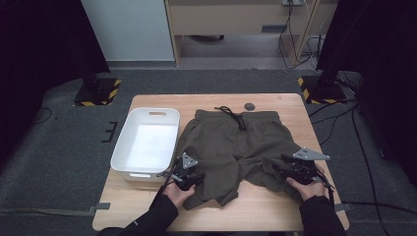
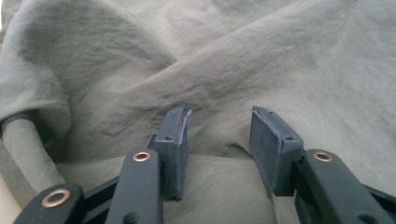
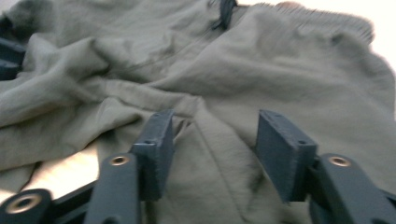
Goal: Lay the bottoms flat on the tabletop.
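Olive-green shorts [image 1: 231, 142] lie spread on the wooden table [image 1: 275, 209], waistband away from me, with a black drawstring [image 1: 236, 117] at the top. My left gripper [image 1: 193, 169] rests at the hem of the left leg. In the left gripper view its jaws [image 2: 219, 140] stand apart over a rumpled fold of the cloth [image 2: 224, 84], pads not pressing it. My right gripper [image 1: 282, 168] is at the hem of the right leg. Its jaws [image 3: 215, 144] are open above the fabric [image 3: 280, 70], and the drawstring [image 3: 226, 9] shows far off.
A white plastic bin [image 1: 124, 140] stands on the table's left side, beside the shorts and close to my left hand. A small dark disc [image 1: 250, 106] lies near the table's far edge. Bare wood runs along the near edge.
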A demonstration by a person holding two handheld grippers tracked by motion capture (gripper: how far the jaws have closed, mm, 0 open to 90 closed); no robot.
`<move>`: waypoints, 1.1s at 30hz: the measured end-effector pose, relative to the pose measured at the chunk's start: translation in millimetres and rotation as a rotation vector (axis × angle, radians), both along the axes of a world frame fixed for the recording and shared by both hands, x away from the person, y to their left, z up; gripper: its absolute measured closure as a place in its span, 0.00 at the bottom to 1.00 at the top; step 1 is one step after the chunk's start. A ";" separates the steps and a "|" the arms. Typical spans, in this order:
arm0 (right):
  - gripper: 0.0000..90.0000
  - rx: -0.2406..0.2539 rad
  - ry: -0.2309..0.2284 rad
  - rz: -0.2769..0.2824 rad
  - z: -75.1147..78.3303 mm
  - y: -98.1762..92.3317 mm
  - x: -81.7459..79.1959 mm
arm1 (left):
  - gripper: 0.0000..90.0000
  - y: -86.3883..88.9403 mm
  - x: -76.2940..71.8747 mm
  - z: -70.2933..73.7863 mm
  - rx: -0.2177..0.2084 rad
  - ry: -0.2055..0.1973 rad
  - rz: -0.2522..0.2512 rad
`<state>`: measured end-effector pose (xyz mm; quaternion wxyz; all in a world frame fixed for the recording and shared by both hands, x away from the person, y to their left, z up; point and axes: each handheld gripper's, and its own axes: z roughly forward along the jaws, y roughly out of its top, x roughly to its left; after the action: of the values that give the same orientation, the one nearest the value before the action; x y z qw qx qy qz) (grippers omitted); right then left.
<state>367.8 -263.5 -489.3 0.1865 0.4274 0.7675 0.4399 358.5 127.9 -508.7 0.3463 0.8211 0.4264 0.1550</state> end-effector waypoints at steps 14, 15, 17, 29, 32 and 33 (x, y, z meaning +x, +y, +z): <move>0.98 0.040 0.025 0.183 10.8 6.7 -38.9 | 0.63 2.3 -0.5 -1.3 -0.001 -0.005 0.008; 0.98 0.051 0.023 0.196 12.1 7.0 -42.0 | 0.63 2.5 -0.6 -1.1 0.000 -0.005 0.009; 0.98 0.067 0.022 0.222 11.9 11.5 -50.8 | 0.63 2.8 -1.1 -1.2 0.002 -0.007 0.010; 0.82 -0.005 0.078 0.343 -9.3 41.6 -70.3 | 0.63 3.6 -1.2 -1.6 0.000 -0.006 0.011; 0.75 0.034 0.013 0.307 1.9 34.1 -69.0 | 0.63 4.5 -1.2 -0.5 -0.009 -0.010 0.014; 0.71 0.053 -0.025 0.281 7.9 30.1 -67.2 | 0.63 4.5 -1.2 -0.3 -0.008 -0.010 0.014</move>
<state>300.6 -233.3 -481.4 0.1212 0.3152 0.8055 0.4870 357.3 132.4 -509.0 0.3508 0.8159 0.4310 0.1597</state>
